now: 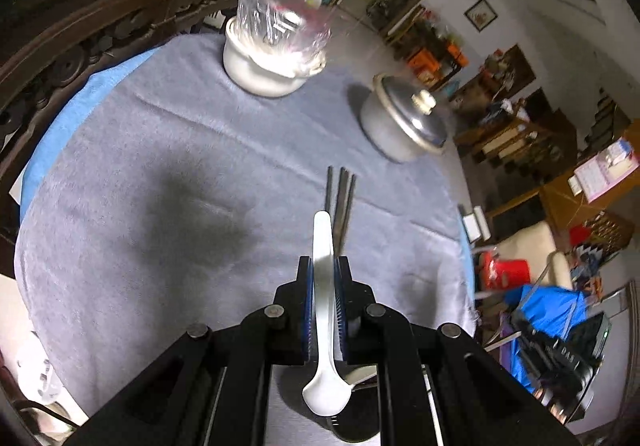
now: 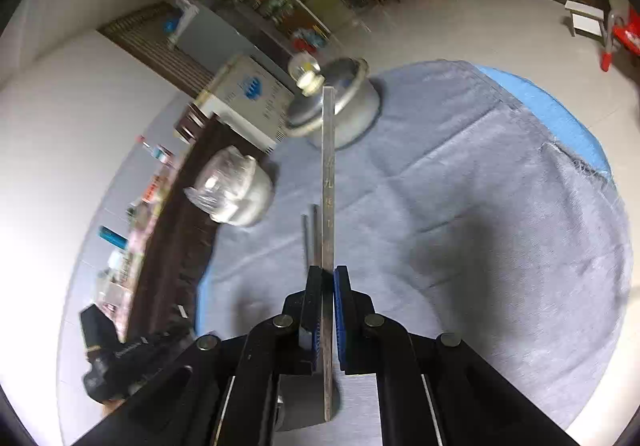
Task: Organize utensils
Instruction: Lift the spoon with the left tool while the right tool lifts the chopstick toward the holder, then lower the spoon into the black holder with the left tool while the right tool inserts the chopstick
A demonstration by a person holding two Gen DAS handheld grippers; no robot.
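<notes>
My left gripper is shut on a white ceramic spoon. Its handle points forward past the blue pads and its bowl sits back by the camera. Just beyond the spoon tip, several dark metal chopsticks lie together on the grey cloth. My right gripper is shut on one long metal chopstick, held above the table and pointing toward the pot. Two thin chopsticks show on the cloth just left of it.
A white bowl with a clear plastic bag in it stands at the far side, and a metal pot with a lid to its right. Carved dark wood furniture borders the round table on the left. The table's edge drops off at right.
</notes>
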